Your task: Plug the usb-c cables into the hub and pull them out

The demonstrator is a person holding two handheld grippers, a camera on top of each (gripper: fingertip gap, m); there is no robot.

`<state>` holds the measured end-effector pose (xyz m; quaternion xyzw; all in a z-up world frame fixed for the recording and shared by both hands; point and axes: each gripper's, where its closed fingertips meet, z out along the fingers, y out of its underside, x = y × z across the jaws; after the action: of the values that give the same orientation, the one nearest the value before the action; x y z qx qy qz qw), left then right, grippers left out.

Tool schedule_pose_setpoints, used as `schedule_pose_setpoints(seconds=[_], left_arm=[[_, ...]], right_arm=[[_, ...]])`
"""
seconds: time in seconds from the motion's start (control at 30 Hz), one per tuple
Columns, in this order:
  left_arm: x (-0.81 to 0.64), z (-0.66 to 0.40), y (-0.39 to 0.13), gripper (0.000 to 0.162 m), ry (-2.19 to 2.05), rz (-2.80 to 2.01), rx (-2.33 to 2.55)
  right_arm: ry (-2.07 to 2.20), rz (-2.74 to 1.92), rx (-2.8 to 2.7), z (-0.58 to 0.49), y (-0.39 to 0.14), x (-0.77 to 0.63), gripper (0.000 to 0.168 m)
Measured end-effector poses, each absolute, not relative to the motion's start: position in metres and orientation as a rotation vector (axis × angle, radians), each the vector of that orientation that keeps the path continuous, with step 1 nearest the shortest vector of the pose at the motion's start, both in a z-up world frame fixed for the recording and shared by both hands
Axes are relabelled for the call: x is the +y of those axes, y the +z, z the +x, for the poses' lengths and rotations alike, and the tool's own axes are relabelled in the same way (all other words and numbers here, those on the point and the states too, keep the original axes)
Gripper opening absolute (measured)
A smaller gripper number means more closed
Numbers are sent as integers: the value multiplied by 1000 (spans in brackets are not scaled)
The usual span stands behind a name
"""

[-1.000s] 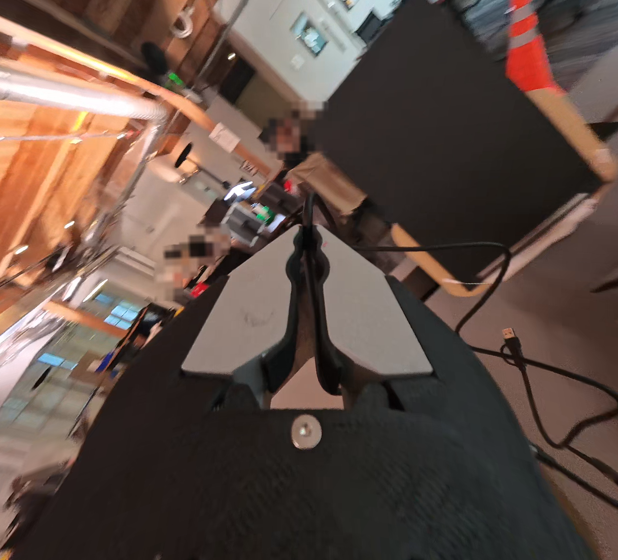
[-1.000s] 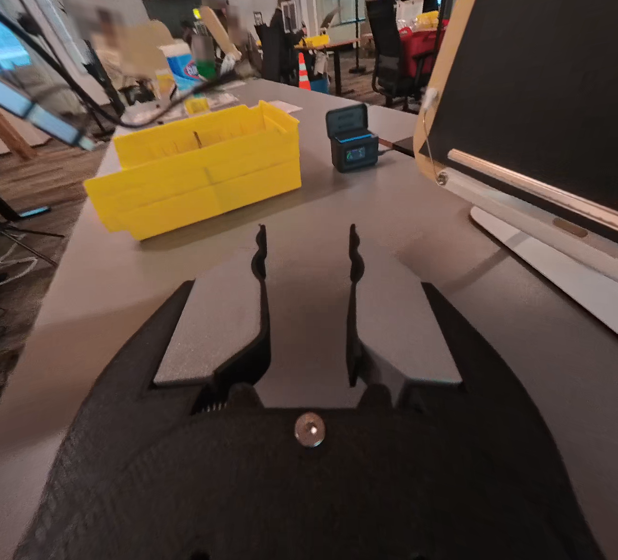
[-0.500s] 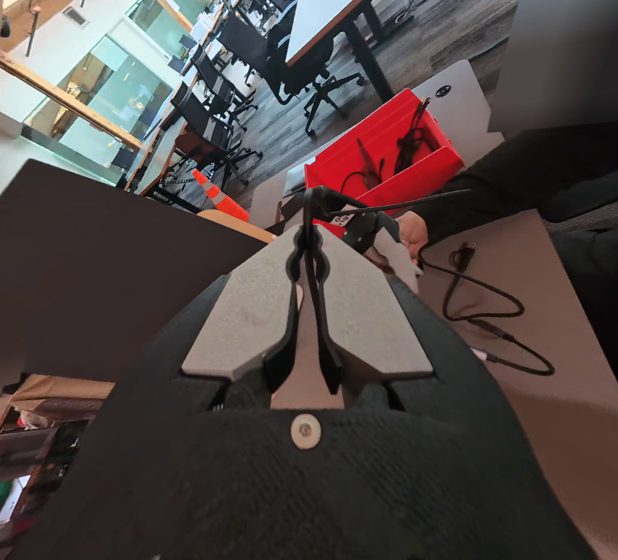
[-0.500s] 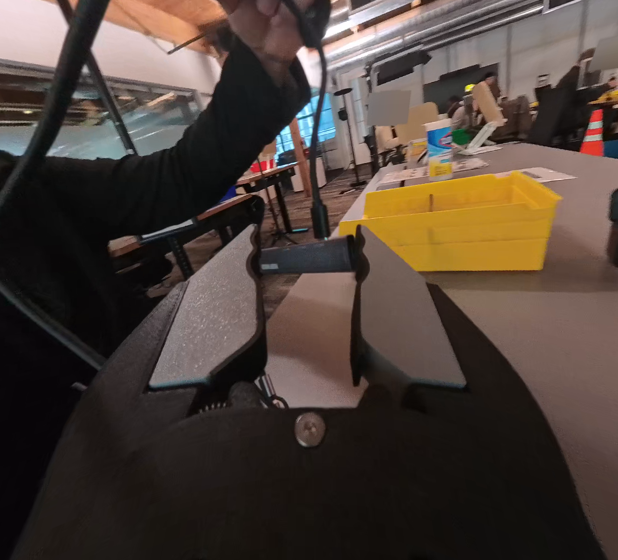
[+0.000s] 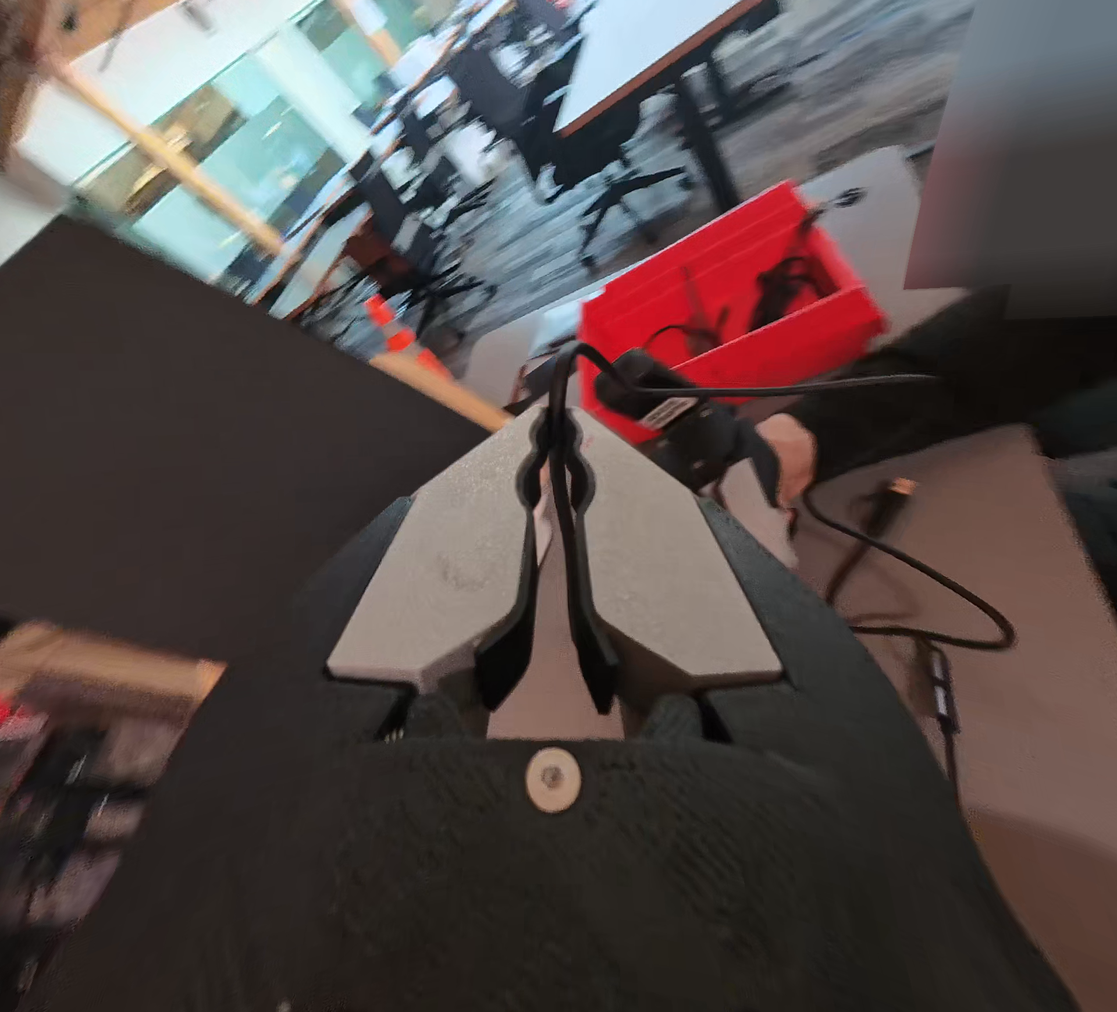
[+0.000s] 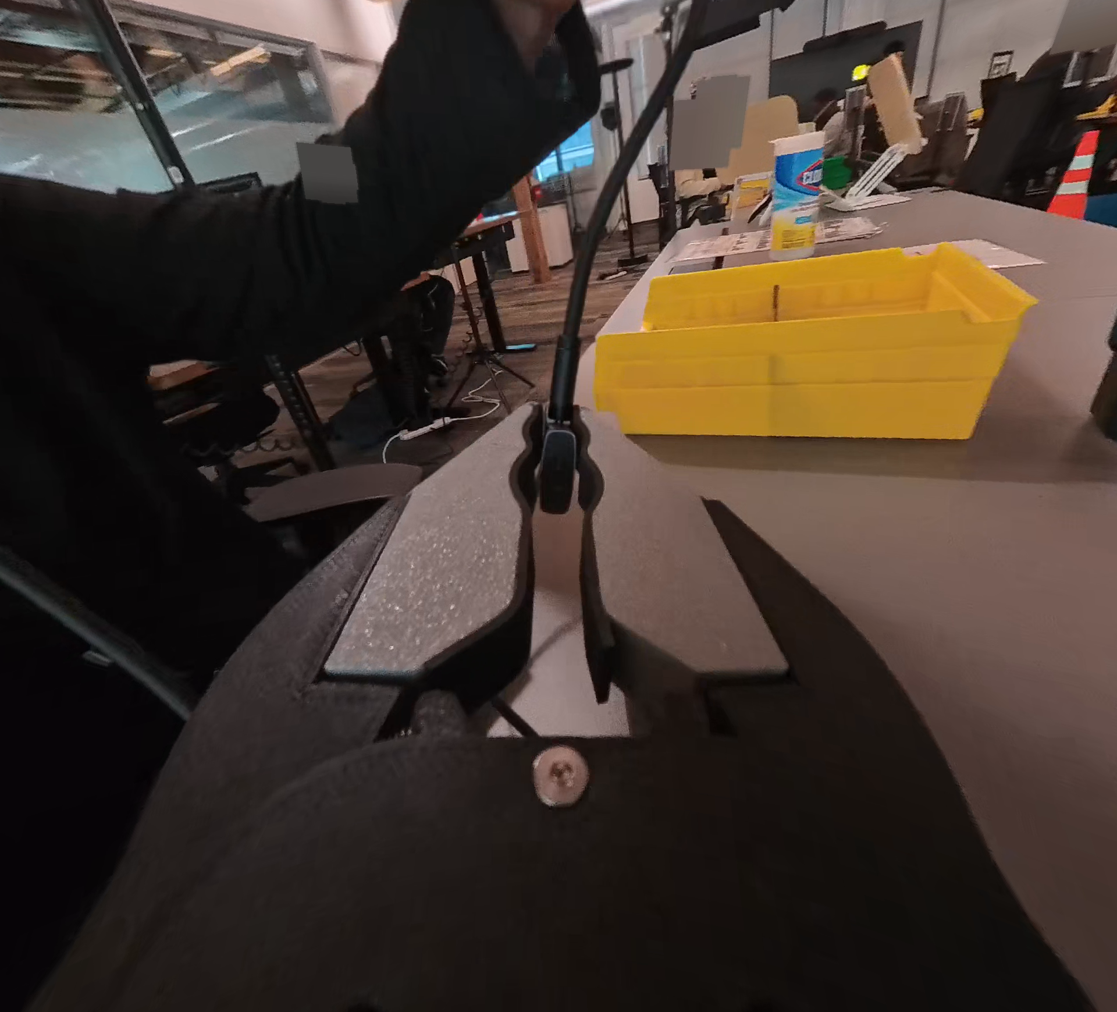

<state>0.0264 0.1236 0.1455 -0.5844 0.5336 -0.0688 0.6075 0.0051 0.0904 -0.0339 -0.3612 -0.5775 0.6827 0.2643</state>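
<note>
Printed label on wipes canister (image 6: 796, 197) (wording withheld)

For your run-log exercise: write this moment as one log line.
left gripper: shut on black cable | right gripper: shut on cable plug | hub: not identifiable

A thin black usb-c cable (image 5: 559, 475) runs up between the closed fingers of the left tool (image 5: 557, 433), clamped there, then bends over the tips and trails right through the air. In the right wrist view a thicker black cable (image 6: 610, 185) curves down from above to its dark plug (image 6: 556, 469), which stands upright, pinched at the tips of the right tool (image 6: 557, 439). More black cable (image 5: 919, 578) lies looped on the grey surface (image 5: 991, 741). The hub cannot be told.
</note>
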Motion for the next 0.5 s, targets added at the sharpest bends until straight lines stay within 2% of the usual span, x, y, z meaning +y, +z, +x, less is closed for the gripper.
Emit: schedule_pose_setpoints(seconds=[0.1, 0.17, 0.3, 0.37, 0.5], left_arm=[[154, -15, 140, 8, 5, -1535, 887], [146, -27, 123, 31, -11, -1626, 756], [118, -52, 97, 26, 1, -1584, 543], [109, -56, 68, 15, -108, -1636, 501], [115, -41, 11, 42, -285, -1757, 562]], right_arm=[[1872, -1014, -1443, 8, -24, 111, 5], [1898, -1025, -1346, 13, -16, 127, 5], [2004, -1015, -1163, 24, 2, 148, 5], [2061, -1002, -1123, 28, 7, 150, 5], [2058, -1023, -1191, 16, -3, 138, 5]])
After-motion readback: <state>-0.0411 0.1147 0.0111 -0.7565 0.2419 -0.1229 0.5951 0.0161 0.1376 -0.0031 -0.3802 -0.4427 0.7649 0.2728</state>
